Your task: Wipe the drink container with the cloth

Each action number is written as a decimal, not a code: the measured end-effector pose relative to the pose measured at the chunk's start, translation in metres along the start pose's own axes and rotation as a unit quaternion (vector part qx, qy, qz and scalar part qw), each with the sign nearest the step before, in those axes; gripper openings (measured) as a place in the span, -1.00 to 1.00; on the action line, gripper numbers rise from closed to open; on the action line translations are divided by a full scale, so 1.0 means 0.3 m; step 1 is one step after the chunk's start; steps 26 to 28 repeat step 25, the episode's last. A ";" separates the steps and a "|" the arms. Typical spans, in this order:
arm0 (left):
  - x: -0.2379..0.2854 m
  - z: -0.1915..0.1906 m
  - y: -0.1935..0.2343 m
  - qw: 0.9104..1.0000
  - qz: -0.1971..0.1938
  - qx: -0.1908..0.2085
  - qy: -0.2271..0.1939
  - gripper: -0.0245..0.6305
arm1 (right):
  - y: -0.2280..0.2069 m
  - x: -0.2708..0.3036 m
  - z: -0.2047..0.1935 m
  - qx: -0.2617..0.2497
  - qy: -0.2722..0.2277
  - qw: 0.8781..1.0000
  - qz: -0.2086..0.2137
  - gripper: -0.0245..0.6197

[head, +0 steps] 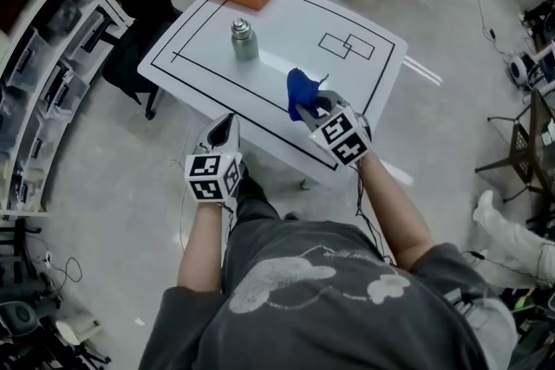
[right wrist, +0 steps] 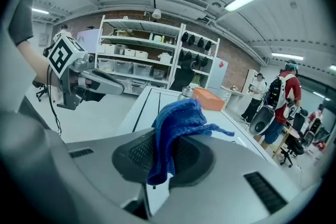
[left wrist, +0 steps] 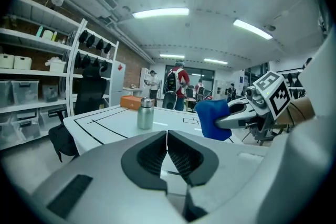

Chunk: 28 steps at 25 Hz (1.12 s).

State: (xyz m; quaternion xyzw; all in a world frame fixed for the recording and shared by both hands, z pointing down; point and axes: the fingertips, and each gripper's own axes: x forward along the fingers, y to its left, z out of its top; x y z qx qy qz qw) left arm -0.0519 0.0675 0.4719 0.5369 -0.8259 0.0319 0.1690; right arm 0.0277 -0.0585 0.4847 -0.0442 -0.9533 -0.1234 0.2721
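Head view: a white, black-lined surface (head: 286,30) on a grey floor (head: 113,186), with shelves (head: 35,56) to its left. The drink container (head: 244,40) stands upright, cap up, toward the far left corner. The right hand-held gripper (right wrist: 167,157) pinches the blue cloth (head: 300,93) by the near edge; the left hand-held gripper (left wrist: 167,152) is pressed together, empty.

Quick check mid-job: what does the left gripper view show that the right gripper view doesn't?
Left gripper view only: the left tool, jaws together on nothing, and the drink container in full, upright on the table. Right gripper view only: the right tool from within, jaws shut on the blue cloth. Both: table, orange box, cloth, and the opposite tool.
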 end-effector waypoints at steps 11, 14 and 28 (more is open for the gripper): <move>-0.207 -0.046 -0.095 1.000 0.019 0.007 -0.004 -0.90 | 0.134 -0.106 -0.032 0.031 -0.028 0.999 0.019 -0.79; -0.254 -0.052 -0.083 0.999 0.029 0.006 -0.012 -0.90 | 0.171 -0.106 -0.022 0.028 -0.032 0.999 0.024 -0.79; -0.429 -0.058 0.006 0.997 0.067 -0.001 -0.042 -0.90 | 0.315 -0.095 0.082 0.018 -0.040 0.999 0.016 -0.80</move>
